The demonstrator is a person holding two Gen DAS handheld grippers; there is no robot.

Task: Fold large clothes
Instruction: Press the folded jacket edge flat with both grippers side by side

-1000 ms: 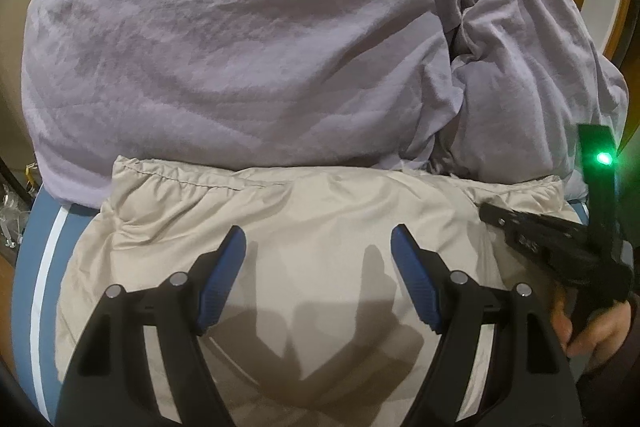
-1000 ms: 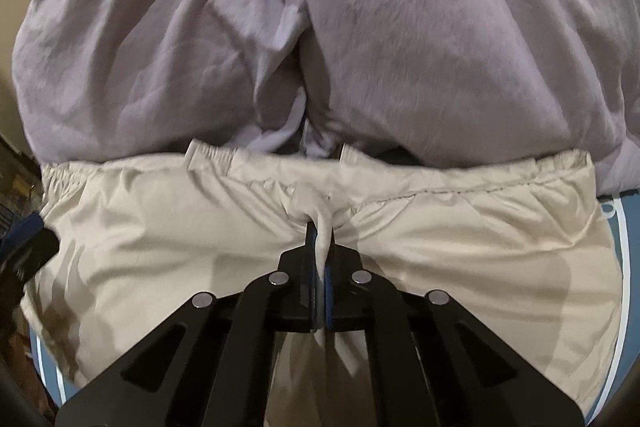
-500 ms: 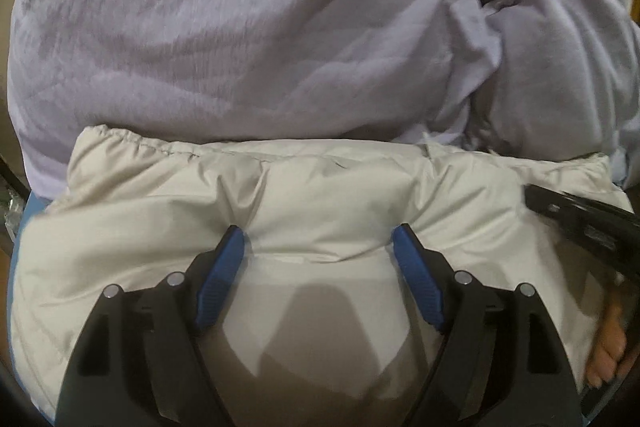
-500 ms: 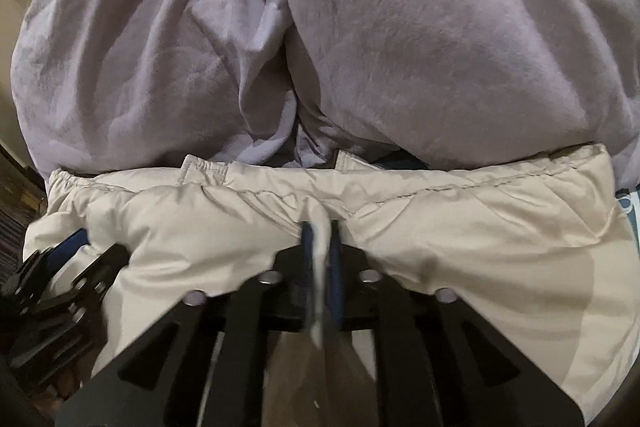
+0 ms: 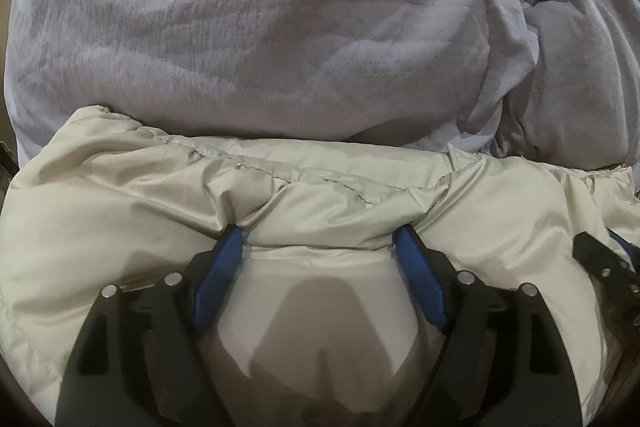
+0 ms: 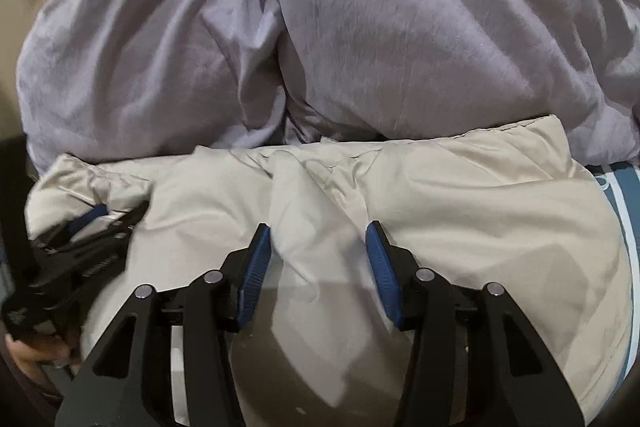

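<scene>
On the beige jacket (image 6: 460, 195) — right gripper (image 6: 318, 241) just opening.

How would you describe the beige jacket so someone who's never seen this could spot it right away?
Find the big rumpled lavender blanket that fills the far half of both views. Pressed against its near edge lies the beige jacket, with both open grippers over it. It is smooth, slightly shiny and puffy with a stitched, gathered hem, while the blanket is soft and matte.
</scene>
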